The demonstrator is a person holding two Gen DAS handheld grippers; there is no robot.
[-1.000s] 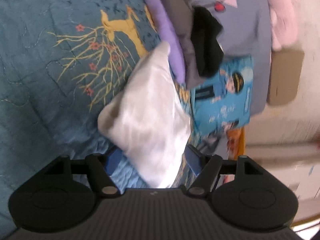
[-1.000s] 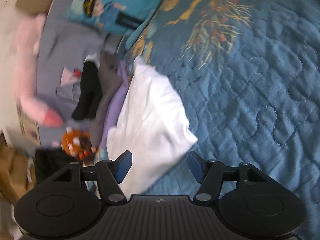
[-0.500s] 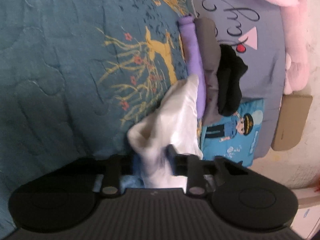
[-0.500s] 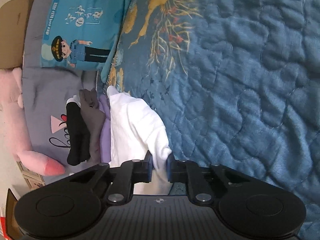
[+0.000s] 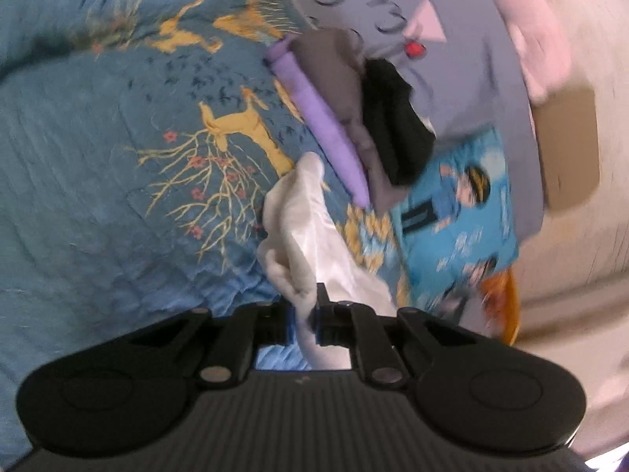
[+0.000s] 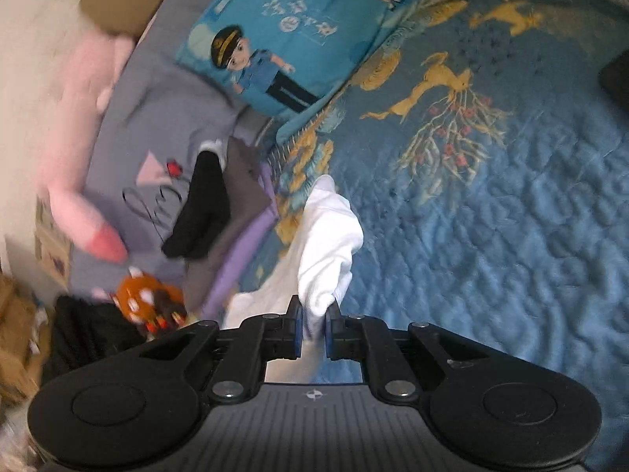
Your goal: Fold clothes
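Observation:
A folded white garment (image 5: 310,236) (image 6: 328,244) is lifted off the blue quilted bedspread (image 5: 98,196) (image 6: 491,216). My left gripper (image 5: 303,320) is shut on one near edge of it, and my right gripper (image 6: 313,328) is shut on the other near edge. The cloth bunches up between each pair of pads and hangs forward. Beyond it lies a stack of folded clothes: purple (image 5: 326,122) (image 6: 240,263), grey (image 5: 334,74) (image 6: 245,188) and black (image 5: 397,129) (image 6: 204,208).
A blue cartoon pillow (image 5: 456,212) (image 6: 291,35) and a lilac pillow (image 5: 464,39) (image 6: 157,102) lie by the stack. A pink plush toy (image 6: 78,129), an orange plush toy (image 6: 145,303) and a cardboard box (image 5: 566,145) sit near the wall.
Both grippers went from open around the white garment to shut on its near edges. They then rose, lifting the garment off the bedspread.

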